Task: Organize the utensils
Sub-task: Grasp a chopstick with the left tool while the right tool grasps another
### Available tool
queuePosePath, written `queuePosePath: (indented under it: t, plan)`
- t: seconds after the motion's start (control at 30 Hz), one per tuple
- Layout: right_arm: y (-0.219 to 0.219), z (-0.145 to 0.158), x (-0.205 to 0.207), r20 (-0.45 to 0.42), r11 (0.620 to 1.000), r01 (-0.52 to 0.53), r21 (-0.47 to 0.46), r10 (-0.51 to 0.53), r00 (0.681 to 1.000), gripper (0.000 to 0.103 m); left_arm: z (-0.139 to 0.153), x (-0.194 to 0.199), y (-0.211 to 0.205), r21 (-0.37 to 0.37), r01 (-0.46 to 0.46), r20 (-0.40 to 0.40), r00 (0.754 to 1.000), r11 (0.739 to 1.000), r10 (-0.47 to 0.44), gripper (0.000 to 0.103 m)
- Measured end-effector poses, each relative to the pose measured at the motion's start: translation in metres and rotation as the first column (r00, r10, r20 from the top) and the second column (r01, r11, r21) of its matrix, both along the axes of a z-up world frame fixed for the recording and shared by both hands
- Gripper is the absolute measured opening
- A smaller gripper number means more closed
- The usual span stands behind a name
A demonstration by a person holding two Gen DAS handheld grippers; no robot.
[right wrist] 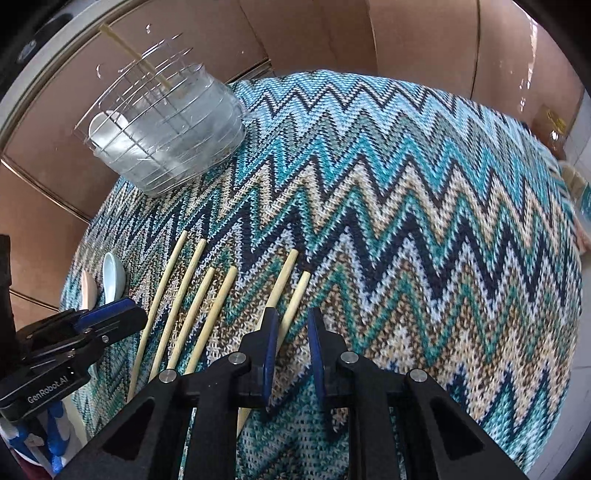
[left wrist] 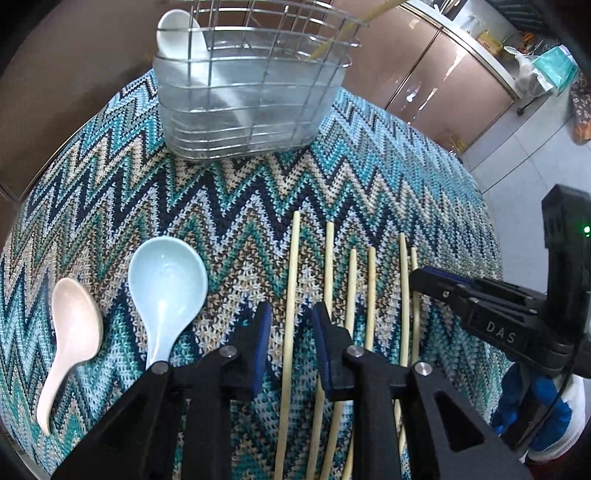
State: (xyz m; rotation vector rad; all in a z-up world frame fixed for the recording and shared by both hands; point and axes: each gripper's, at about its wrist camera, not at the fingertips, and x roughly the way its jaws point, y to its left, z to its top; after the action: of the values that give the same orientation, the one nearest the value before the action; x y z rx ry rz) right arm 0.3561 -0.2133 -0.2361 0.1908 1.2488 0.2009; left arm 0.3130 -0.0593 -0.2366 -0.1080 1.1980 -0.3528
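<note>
Several wooden chopsticks (left wrist: 291, 295) lie side by side on the zigzag cloth; they also show in the right wrist view (right wrist: 192, 291). A light blue spoon (left wrist: 166, 288) and a pink spoon (left wrist: 74, 332) lie to their left. A wire utensil basket (left wrist: 251, 92) at the back holds a white spoon (left wrist: 177, 33) and a chopstick (left wrist: 347, 26). My left gripper (left wrist: 291, 325) is open, low over the leftmost chopstick. My right gripper (right wrist: 291, 328) is open over the rightmost chopsticks (right wrist: 295, 295).
The zigzag knitted cloth (right wrist: 406, 203) covers the round table. Brown cabinet doors (left wrist: 424, 74) stand behind it. The basket also shows at the back left in the right wrist view (right wrist: 166, 136). Tiled floor (left wrist: 535, 155) lies to the right.
</note>
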Motion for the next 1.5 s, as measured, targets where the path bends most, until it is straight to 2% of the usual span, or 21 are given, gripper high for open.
queuePosePath:
  t: [0.23, 0.4, 0.67, 0.9, 0.93, 1.17, 1.5]
  plan:
    - [0.014, -0.013, 0.018, -0.028, 0.997, -0.054, -0.056, 0.052, 0.998, 0.013, -0.005, 0.011, -0.007, 0.024, 0.004, -0.016, 1.0, 1.0, -0.003, 0.019]
    - [0.016, -0.015, 0.016, -0.063, 0.989, -0.121, -0.081, 0.116, 0.991, 0.008, -0.01, 0.023, -0.017, 0.064, 0.024, -0.031, 0.999, 0.998, -0.022, 0.018]
    - [-0.004, -0.016, 0.012, -0.129, 0.979, -0.191, -0.064, 0.182, 0.975, 0.007, -0.017, 0.053, -0.033, 0.118, 0.055, -0.072, 0.996, 0.991, -0.046, 0.018]
    - [0.001, -0.022, 0.027, -0.162, 0.974, -0.224, -0.042, 0.215, 0.963, 0.009, -0.021, 0.075, -0.053, 0.165, 0.091, -0.099, 0.992, 0.982, -0.075, 0.018]
    - [0.003, -0.022, 0.029, -0.163, 0.973, -0.226, -0.04, 0.216, 0.963, 0.009, -0.022, 0.078, -0.058, 0.173, 0.091, -0.1, 0.992, 0.981, -0.075, 0.015]
    - [-0.001, -0.016, 0.025, -0.144, 0.976, -0.218, -0.021, 0.213, 0.966, 0.007, -0.021, 0.084, -0.068, 0.192, 0.072, -0.083, 0.995, 0.979, -0.056, 0.007]
    - [-0.022, 0.028, -0.015, -0.047, 0.977, -0.213, -0.014, 0.212, 0.976, 0.005, -0.001, 0.042, -0.05, 0.168, 0.04, 0.007, 0.999, 0.985, -0.042, 0.004]
